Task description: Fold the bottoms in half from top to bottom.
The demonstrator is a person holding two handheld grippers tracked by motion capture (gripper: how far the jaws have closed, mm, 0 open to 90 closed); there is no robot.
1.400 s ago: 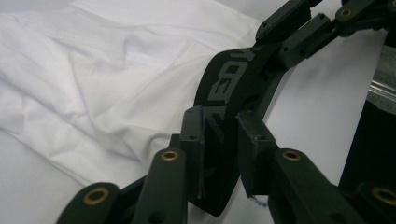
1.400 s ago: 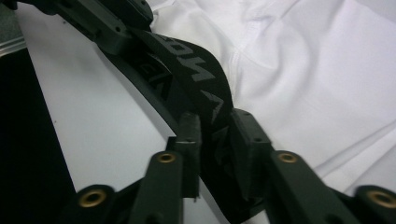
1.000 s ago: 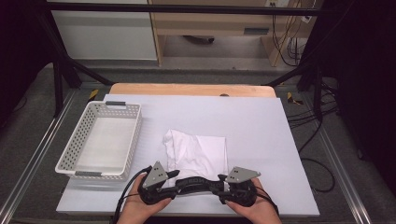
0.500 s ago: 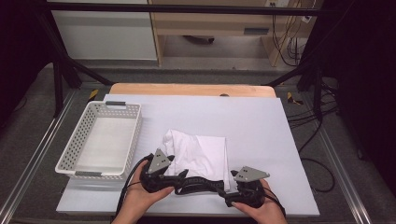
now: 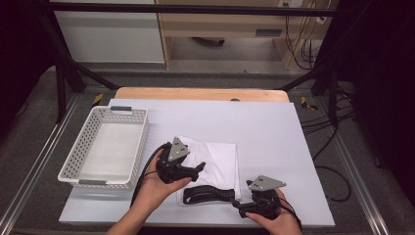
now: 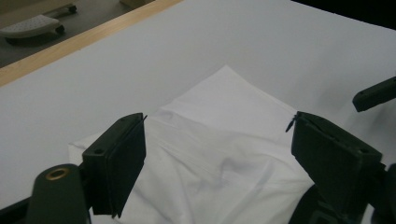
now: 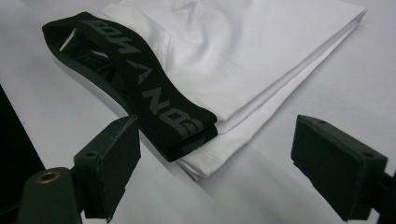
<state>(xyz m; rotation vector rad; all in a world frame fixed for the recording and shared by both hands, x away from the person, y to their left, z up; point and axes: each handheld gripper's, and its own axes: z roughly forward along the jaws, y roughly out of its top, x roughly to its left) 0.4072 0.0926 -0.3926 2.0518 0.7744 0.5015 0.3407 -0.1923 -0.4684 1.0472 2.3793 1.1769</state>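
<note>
A folded white garment point(image 5: 218, 157) with a black lettered waistband point(image 5: 208, 194) lies flat on the white table point(image 5: 264, 122). My left gripper point(image 5: 199, 168) hovers over the garment's left part, and its jaws have just been opening. In the left gripper view the white cloth point(image 6: 224, 140) lies below the left gripper point(image 6: 217, 154) with nothing between the pads. My right gripper point(image 5: 237, 205) sits low by the garment's near right corner; its jaws have also just been opening. In the right gripper view the waistband's end point(image 7: 182, 123) lies just beyond the right gripper point(image 7: 217, 163), untouched.
A white perforated basket point(image 5: 73, 164) stands on the table's left side, close to the left hand. A wooden board edge point(image 5: 200, 94) runs along the far side. Cables point(image 5: 323, 122) hang off the right of the table.
Both grippers have let go of the waistband and opened. The left gripper rose and moved away from the front edge over the garment. The right gripper stayed near the front edge.
</note>
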